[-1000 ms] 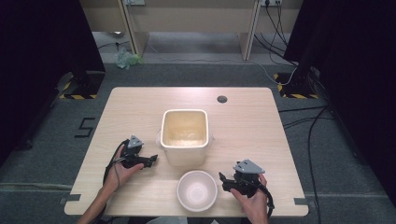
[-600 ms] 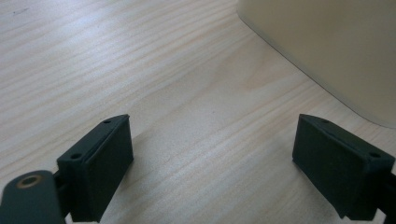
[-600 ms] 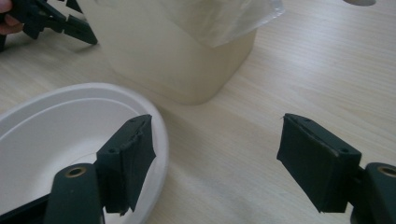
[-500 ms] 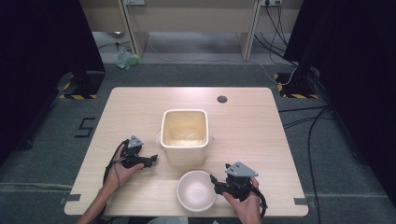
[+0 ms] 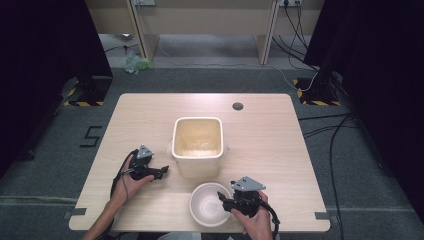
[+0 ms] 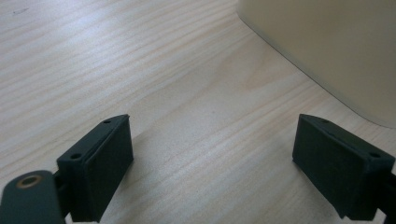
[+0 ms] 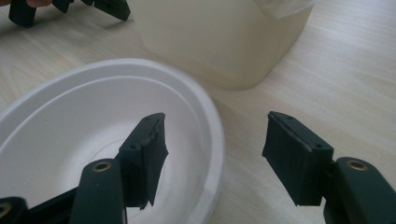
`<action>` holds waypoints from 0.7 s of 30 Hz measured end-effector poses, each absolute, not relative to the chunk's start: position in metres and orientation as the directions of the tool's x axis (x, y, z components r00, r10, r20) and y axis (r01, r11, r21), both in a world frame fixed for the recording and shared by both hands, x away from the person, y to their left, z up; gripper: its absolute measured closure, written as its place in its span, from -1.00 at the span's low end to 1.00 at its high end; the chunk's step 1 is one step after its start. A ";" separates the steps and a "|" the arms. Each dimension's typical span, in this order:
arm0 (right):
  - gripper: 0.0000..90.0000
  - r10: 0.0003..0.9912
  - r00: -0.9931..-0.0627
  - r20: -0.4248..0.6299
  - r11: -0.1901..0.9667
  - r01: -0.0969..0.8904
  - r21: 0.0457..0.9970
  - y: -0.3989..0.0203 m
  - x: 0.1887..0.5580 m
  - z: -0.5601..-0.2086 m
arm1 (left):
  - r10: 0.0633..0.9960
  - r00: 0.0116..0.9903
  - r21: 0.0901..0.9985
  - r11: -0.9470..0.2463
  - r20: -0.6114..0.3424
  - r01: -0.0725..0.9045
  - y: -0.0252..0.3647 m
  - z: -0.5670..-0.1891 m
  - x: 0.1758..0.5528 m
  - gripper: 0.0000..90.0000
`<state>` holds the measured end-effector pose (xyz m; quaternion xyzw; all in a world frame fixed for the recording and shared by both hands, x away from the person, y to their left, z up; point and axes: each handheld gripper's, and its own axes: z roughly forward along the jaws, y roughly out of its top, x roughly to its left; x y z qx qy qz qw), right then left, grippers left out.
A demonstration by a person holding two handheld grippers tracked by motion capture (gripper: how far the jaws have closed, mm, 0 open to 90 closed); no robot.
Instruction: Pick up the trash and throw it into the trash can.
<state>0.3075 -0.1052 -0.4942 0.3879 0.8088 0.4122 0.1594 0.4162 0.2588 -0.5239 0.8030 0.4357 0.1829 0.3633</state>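
Observation:
A white shallow bowl (image 5: 207,205) sits near the table's front edge, with nothing in it. My right gripper (image 5: 223,200) is at its right rim. In the right gripper view (image 7: 212,154), one jaw is inside the bowl (image 7: 93,116) and the other outside on the table, so the rim lies between them. The jaws have just been closing, but a gap still shows on both sides of the rim. A cream square container (image 5: 196,167) stands just behind the bowl. My left gripper (image 5: 161,171) rests open on the table left of the container (image 6: 327,46), with nothing between its jaws (image 6: 212,158).
A small dark round hole cover (image 5: 238,106) sits at the table's far side. The container (image 7: 219,42) is close behind the bowl's far rim. The left gripper (image 7: 70,7) appears at the top left of the right gripper view.
My right gripper has moved left to the bowl, its jaws now straddling the right rim and standing closer together. The left gripper has not moved.

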 end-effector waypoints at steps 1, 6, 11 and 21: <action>-0.11 0.757 -0.650 0.060 0.364 0.496 0.788 -0.104 0.308 -0.495 | 0.831 0.557 0.740 -0.363 -0.019 0.566 0.259 -0.524 0.416 -0.75; -0.06 0.752 -0.655 0.073 0.371 0.513 0.774 -0.100 0.308 -0.500 | 0.832 0.554 0.743 -0.357 -0.023 0.567 0.259 -0.524 0.416 -0.75; 0.07 0.745 -0.664 0.070 0.387 0.514 0.766 -0.097 0.308 -0.503 | 0.833 0.553 0.743 -0.356 -0.023 0.567 0.259 -0.524 0.416 -0.75; 0.47 0.746 -0.658 0.099 0.348 0.513 0.785 -0.099 0.306 -0.502 | 0.833 0.553 0.743 -0.356 -0.023 0.567 0.259 -0.524 0.416 -0.75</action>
